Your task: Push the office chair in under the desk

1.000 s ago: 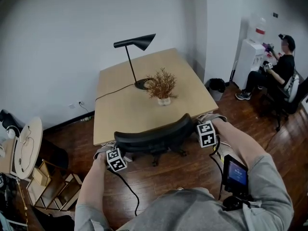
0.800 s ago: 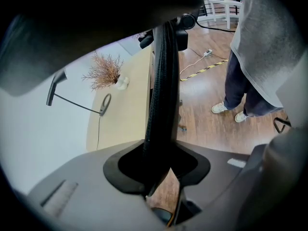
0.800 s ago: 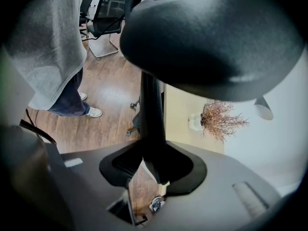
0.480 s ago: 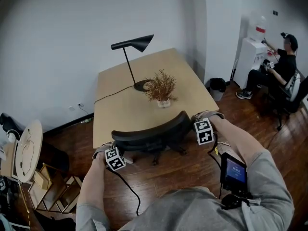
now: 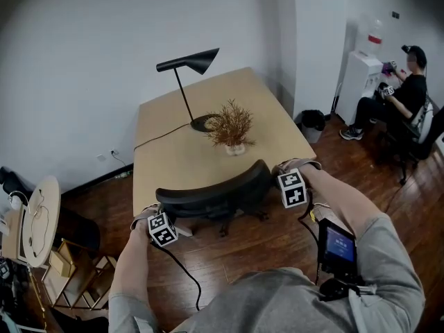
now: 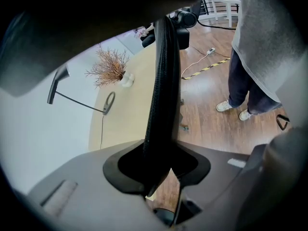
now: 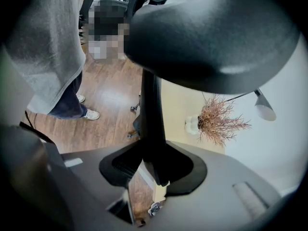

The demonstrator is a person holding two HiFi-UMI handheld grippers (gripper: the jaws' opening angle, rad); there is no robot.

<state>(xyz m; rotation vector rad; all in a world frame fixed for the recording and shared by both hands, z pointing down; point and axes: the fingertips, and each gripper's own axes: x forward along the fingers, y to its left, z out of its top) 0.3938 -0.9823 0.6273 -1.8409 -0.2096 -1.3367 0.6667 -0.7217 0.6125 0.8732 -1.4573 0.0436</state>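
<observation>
office chair (image 5: pixel 214 194): backrest just beside near edge of the counter (image 5: pixel 173 161)
left tool (image 6: pixel 157 163): you grip the backrest's left end
right tool (image 7: pixel 153 166): you grip its right end

A black lamp (image 5: pixel 193 61) stands with its base at nine o'clock of a dried plant (image 5: pixel 231 122), just beside it. Far off at two o'clock, a person (image 5: pixel 401 97) sits near a water dispenser (image 5: pixel 359 75).
</observation>
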